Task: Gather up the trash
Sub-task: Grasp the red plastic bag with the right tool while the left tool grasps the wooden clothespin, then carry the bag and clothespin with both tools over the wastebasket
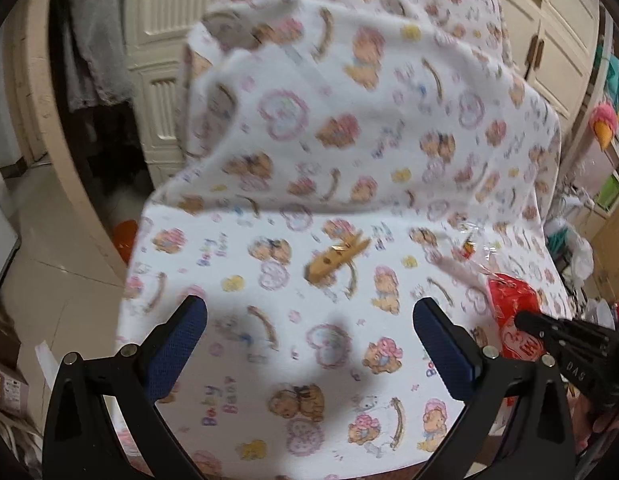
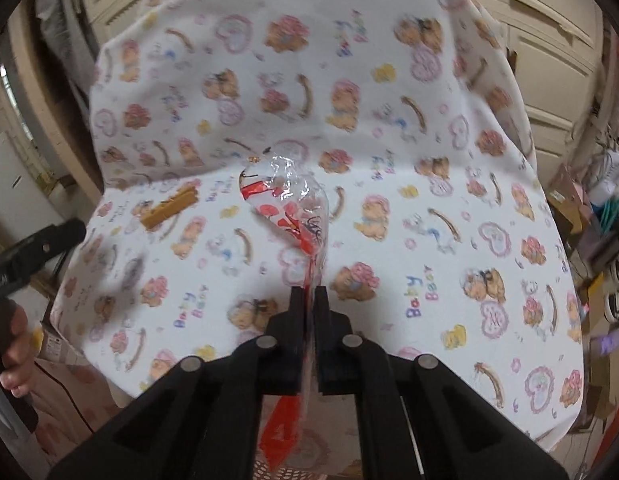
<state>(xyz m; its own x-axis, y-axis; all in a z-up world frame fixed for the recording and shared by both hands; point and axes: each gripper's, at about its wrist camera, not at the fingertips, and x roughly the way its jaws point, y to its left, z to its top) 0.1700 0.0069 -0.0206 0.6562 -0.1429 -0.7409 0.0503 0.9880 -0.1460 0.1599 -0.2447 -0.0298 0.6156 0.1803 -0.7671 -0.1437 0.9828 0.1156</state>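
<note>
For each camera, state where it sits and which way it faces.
Left wrist: rides the open left gripper, facing the bear-print cloth and wooden clothespin; right gripper enters at right.
Right wrist: rides the right gripper, shut on the red-and-clear plastic wrapper; left hand shows at left.
Shared: cloth, clothespin, wrapper.

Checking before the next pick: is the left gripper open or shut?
Open. In its own wrist view the left gripper shows both blue pads spread wide, only bear-print cloth between them.
</note>
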